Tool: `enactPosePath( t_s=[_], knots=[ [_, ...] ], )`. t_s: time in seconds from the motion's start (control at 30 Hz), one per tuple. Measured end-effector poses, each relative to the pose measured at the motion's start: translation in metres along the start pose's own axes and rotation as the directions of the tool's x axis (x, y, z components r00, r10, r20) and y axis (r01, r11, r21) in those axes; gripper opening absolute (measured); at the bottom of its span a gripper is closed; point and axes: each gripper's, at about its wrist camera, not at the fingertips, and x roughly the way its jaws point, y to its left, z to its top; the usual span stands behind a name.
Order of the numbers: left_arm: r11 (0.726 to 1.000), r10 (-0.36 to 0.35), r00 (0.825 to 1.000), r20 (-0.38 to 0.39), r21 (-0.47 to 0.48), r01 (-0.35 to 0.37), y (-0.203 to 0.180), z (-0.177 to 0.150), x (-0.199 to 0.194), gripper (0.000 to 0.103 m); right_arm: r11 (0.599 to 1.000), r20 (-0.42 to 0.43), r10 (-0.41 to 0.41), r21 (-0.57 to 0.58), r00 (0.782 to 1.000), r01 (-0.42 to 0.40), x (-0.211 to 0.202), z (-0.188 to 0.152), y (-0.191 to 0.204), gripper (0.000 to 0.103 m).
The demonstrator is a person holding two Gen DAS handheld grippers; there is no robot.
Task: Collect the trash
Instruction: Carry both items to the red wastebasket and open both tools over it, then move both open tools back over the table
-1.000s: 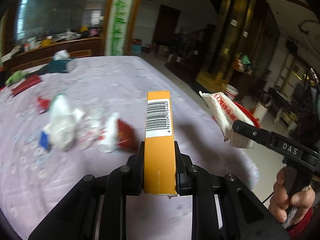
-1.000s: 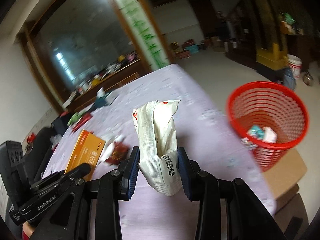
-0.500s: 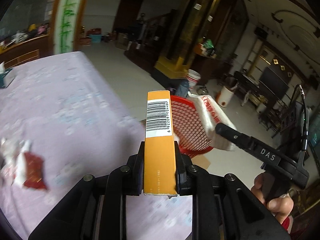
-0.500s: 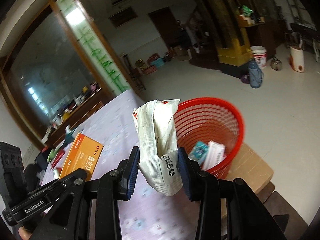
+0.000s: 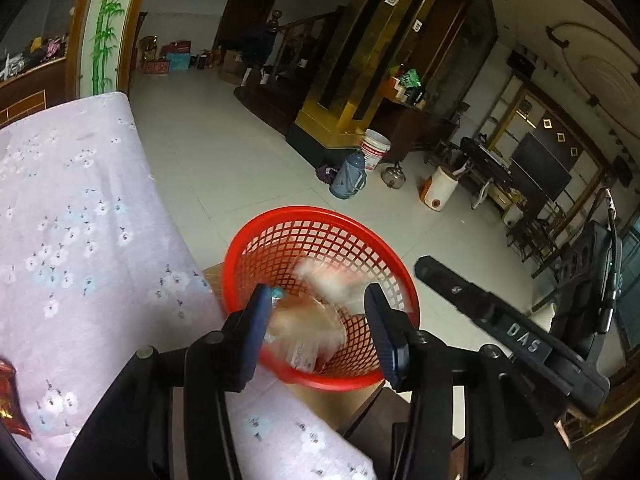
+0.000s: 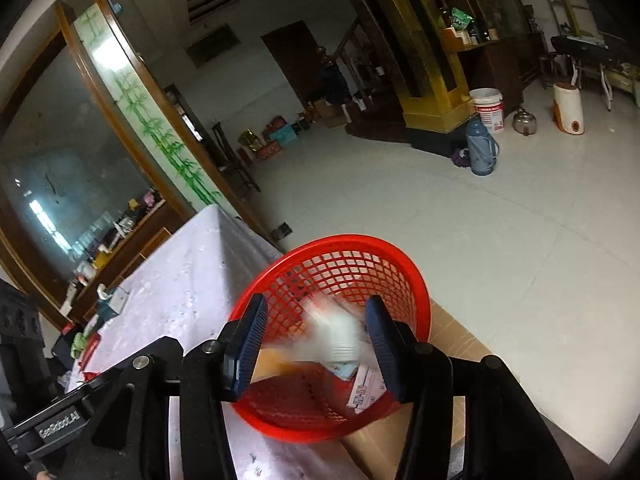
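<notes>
Both grippers are now standing spread and empty where a second ago the left one was pinching an orange box and the right one a white bag. Left gripper [image 5: 318, 316] and right gripper [image 6: 316, 340] are hanging over the red basket [image 5: 280, 222], which is sitting on a cardboard box [image 6: 460, 336] just beside the table [image 5: 80, 220]. White bag [image 6: 336, 334] and orange box [image 6: 276, 364] are showing as blurred smears inside the basket, on top of other trash. A red wrapper [image 5: 10, 400] is lying on the flowered tablecloth, well apart from the basket.
</notes>
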Motion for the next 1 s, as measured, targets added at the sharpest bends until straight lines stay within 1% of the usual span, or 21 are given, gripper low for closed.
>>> enactPosePath(
  t_s=[0.1, 0.17, 0.27, 0.4, 0.47, 0.6, 0.7, 0.8, 0.9, 0.93, 1.0],
  knots=[
    [0.999, 0.039, 0.999, 0.032, 0.014, -0.039, 0.008, -0.014, -0.026, 0.048, 0.999, 0.005, 0.032, -0.007, 0.999, -0.032, -0.010, -0.009, 0.003, 0.055],
    [0.997, 0.069, 0.997, 0.038, 0.027, -0.070, 0.011, -0.023, -0.038, 0.052, 0.998, -0.005, 0.060, -0.015, 0.998, -0.060, -0.015, -0.018, 0.008, 0.055],
    [0.993, 0.109, 0.993, 0.038, 0.033, -0.111, 0.022, -0.042, -0.063, 0.053, 0.994, -0.027, 0.105, -0.040, 0.994, -0.106, -0.020, -0.033, 0.024, 0.055],
    [0.990, 0.135, 0.989, 0.057, 0.024, -0.137, 0.038, -0.062, -0.097, 0.053, 0.977, -0.096, 0.179, -0.104, 0.979, -0.188, -0.014, -0.058, 0.070, 0.055],
    [0.988, 0.150, 0.986, 0.068, 0.023, -0.151, 0.046, -0.074, -0.114, 0.054, 0.966, -0.134, 0.200, -0.137, 0.971, -0.218, -0.008, -0.069, 0.088, 0.055],
    [0.974, 0.225, 0.970, 0.094, 0.012, -0.227, 0.069, -0.095, -0.150, 0.056, 0.941, -0.205, 0.239, -0.192, 0.949, -0.279, 0.003, -0.092, 0.126, 0.055],
    [0.962, 0.271, 0.957, 0.102, -0.048, -0.267, 0.100, -0.110, -0.179, 0.057, 0.926, -0.234, 0.251, -0.225, 0.939, -0.303, 0.008, -0.106, 0.145, 0.055],
    [0.946, 0.313, 0.944, 0.107, -0.117, -0.301, 0.132, -0.118, -0.203, 0.057, 0.909, -0.280, 0.262, -0.250, 0.923, -0.334, 0.015, -0.123, 0.164, 0.055],
    [0.915, 0.374, 0.921, 0.106, -0.202, -0.348, 0.173, -0.126, -0.225, 0.059, 0.898, -0.311, 0.261, -0.271, 0.914, -0.348, 0.021, -0.133, 0.179, 0.055],
    [0.907, 0.386, 0.917, 0.100, -0.223, -0.357, 0.184, -0.127, -0.229, 0.059, 0.894, -0.320, 0.260, -0.276, 0.911, -0.352, 0.023, -0.136, 0.184, 0.055],
    [0.880, 0.420, 0.901, 0.103, -0.286, -0.378, 0.211, -0.129, -0.239, 0.059, 0.889, -0.335, 0.257, -0.286, 0.907, -0.358, 0.026, -0.143, 0.191, 0.055]
  ],
)
